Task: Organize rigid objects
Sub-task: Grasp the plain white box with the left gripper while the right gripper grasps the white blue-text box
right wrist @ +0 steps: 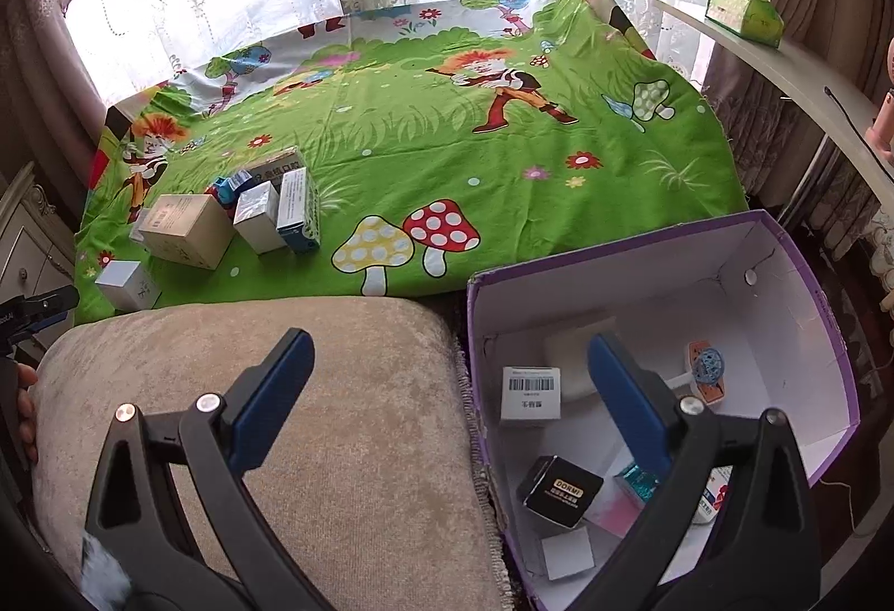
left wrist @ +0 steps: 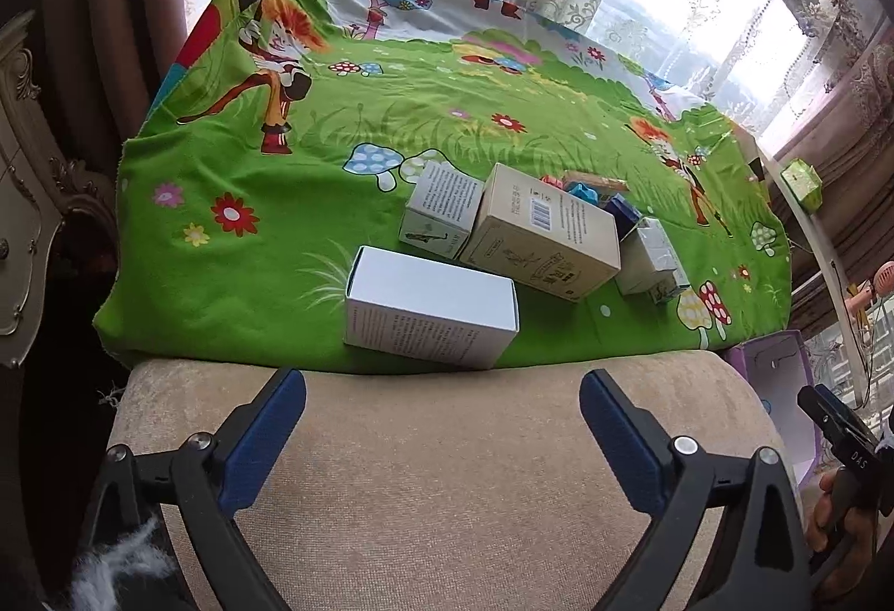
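Several small cartons lie in a cluster on a green cartoon cloth (left wrist: pixel 251 242). Nearest me is a white box (left wrist: pixel 430 312), behind it a beige barcode box (left wrist: pixel 542 237), a small white box (left wrist: pixel 441 211) and a silver-white box (left wrist: pixel 654 259). My left gripper (left wrist: pixel 441 421) hangs open over a beige cushion, just short of the white box, with nothing between its fingers. My right gripper (right wrist: pixel 447 387) is open too, one finger over the cushion and the other over a purple storage box (right wrist: pixel 782 332). That box holds several small cartons, among them a black one (right wrist: pixel 561 491).
The beige cushion (right wrist: pixel 335 415) fills the foreground, next to the purple box. A curved shelf at the right carries a green tissue pack (right wrist: pixel 743 16). A carved dresser (left wrist: pixel 22 197) stands at the left. Lace curtains and a window lie behind the cloth.
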{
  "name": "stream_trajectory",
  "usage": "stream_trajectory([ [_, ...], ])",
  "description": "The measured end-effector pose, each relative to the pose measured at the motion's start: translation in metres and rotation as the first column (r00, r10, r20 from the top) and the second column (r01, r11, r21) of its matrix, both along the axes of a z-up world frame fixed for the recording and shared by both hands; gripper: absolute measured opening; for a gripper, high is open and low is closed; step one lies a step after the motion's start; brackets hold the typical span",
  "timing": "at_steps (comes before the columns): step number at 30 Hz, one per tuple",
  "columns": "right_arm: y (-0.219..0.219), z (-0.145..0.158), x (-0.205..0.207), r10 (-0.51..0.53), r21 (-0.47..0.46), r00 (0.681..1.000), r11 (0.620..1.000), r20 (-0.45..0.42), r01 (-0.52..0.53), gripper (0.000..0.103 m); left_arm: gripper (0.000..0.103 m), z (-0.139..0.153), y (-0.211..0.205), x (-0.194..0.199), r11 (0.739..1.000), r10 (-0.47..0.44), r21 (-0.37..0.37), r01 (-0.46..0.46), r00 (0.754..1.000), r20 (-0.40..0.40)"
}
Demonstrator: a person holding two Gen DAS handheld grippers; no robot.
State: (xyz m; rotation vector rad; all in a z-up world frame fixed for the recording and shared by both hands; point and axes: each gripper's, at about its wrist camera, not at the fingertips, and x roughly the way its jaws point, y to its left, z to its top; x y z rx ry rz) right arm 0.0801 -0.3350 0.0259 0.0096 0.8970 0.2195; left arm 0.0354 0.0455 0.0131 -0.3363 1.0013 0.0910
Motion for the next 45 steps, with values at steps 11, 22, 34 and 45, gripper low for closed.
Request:
stream_trajectory([
  [11,0.036,-0.009,0.016,0.083,-0.028,0.996,0.996,-0.032,-0.084,0.099,0.102,-0.017,-0.003,0.042,0.994,-0.061,0.089,0.07,0.993,-0.098],
  [22,0.075,-0.019,0.045,0.181,-0.069,0.982,0.98,-0.056,-0.184,0.099,0.102,-0.035,-0.002,0.062,0.992,-0.072,0.093,0.087,0.986,-0.153],
  [34,0.114,-0.034,0.081,0.242,-0.135,0.967,0.958,-0.082,-0.252,0.094,0.087,-0.04,-0.007,0.062,0.989,-0.088,0.105,0.101,0.988,-0.126],
  [45,0.141,-0.046,0.104,0.254,-0.227,0.963,0.936,-0.093,-0.269,0.082,0.087,-0.04,-0.006,0.06,0.991,-0.081,0.102,0.093,0.99,-0.113],
])
